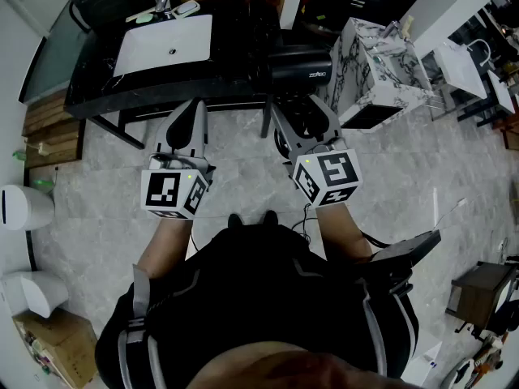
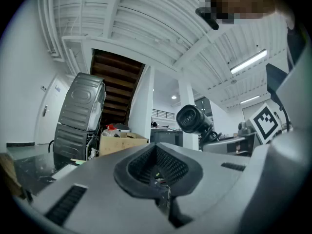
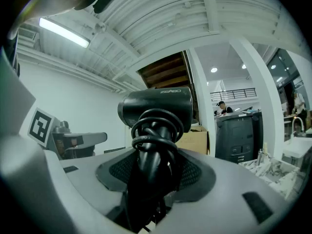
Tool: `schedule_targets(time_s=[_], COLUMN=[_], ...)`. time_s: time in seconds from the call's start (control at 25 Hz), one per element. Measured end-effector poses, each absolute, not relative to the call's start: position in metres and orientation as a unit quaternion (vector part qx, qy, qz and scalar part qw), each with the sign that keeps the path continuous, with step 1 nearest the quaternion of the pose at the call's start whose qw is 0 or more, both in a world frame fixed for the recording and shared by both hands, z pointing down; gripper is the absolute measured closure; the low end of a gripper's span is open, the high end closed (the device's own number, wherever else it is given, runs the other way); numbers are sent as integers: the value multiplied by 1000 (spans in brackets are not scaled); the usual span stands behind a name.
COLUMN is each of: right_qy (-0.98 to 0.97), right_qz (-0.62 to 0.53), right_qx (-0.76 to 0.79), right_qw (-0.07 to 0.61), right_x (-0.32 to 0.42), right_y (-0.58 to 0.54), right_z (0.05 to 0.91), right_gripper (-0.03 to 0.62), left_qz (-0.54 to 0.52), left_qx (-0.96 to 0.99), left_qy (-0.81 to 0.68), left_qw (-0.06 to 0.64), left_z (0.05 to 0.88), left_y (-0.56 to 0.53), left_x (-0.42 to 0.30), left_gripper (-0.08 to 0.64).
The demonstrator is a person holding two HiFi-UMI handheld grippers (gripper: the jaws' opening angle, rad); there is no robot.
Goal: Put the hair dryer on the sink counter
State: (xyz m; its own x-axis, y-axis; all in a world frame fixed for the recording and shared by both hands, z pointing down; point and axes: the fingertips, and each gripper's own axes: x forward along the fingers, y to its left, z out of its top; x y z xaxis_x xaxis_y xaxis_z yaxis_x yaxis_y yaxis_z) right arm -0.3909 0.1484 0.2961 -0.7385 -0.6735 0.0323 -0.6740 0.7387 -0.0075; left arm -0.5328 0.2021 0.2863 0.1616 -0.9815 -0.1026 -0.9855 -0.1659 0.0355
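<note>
Two grippers are in frame, held level over a grey tiled floor [image 1: 243, 177]. The right gripper [image 1: 298, 118] has its jaws clamped on the handle of a black plastic hair dryer [image 1: 300, 67], with the black cord [image 3: 155, 130] coiled round that handle. The dryer's barrel lies crosswise at the right end of the black sink counter [image 1: 235, 47], just left of a marble-patterned box [image 1: 381, 63]. Contact between barrel and counter cannot be determined. The left gripper [image 1: 193, 113] is near the counter's near edge, its jaws closed together with nothing between them. A white rectangular basin [image 1: 162, 43] sits in the counter's left part.
</note>
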Motion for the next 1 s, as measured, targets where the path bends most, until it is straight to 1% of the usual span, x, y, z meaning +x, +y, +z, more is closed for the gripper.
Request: schedule_targets(time_s=[0.68, 1.0], right_qy=[-932, -933], right_qz=[6, -4], right_qx=[363, 361], right_qw=[10, -5], right_x=[-390, -393], right_y=[160, 174], right_z=[287, 280], right_gripper=[364, 364], left_qz=[51, 50], left_qx=[-773, -785], left_qy=[632, 617], left_qw=[27, 29], left_z=[277, 278], left_y=[211, 217], left_x=[-523, -519], left_gripper=[558, 558])
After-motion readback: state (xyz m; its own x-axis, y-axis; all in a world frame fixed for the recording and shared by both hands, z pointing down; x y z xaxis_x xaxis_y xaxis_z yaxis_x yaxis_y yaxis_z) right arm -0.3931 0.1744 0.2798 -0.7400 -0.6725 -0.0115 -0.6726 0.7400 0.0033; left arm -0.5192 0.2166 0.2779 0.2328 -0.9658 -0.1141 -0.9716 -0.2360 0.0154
